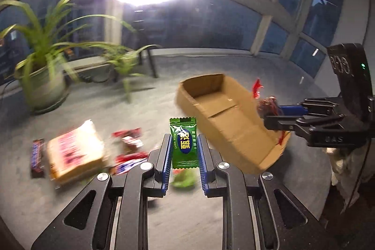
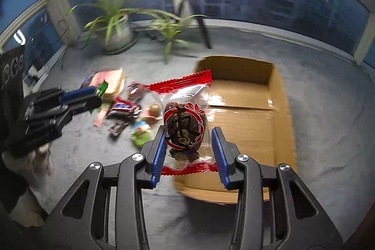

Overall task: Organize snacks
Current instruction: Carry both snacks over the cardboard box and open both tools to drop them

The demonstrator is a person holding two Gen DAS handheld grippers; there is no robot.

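While the cardboard box [image 2: 248, 114] shows nothing on its floor, the sorting can be judged barely begun, with two snacks lifted and none yet delivered.

Furthest left on the grey carpet [image 1: 187, 214], a loose pile is left to be cleared: a dark chocolate bar [image 1: 37, 157], a flat tan packet with red print [image 1: 76, 152], and several red and dark wrappers [image 1: 127, 139] just beside it. A small green-and-white sweet [image 2: 140, 132] and a round brownish one [image 2: 154, 107] are seen at the near edge of the same pile (blur hides the exact count).

Next comes the left gripper [image 1: 184, 151], whose blue pads are pressed against the sides of a green candy sachet [image 1: 184, 142], held upright above the carpet and short of the box.

To the right of it the right gripper [image 2: 189, 151] is clamped on a clear bag with red ends [image 2: 185, 118], holding dark dried fruit, carried above the near left corner of the box. From the left wrist view this bag is seen at the far right wall of the box, so it is not clearly over the inside yet.

Both held items are judged close to being dropped in; the greater part of the work, the pile on the left, remains.
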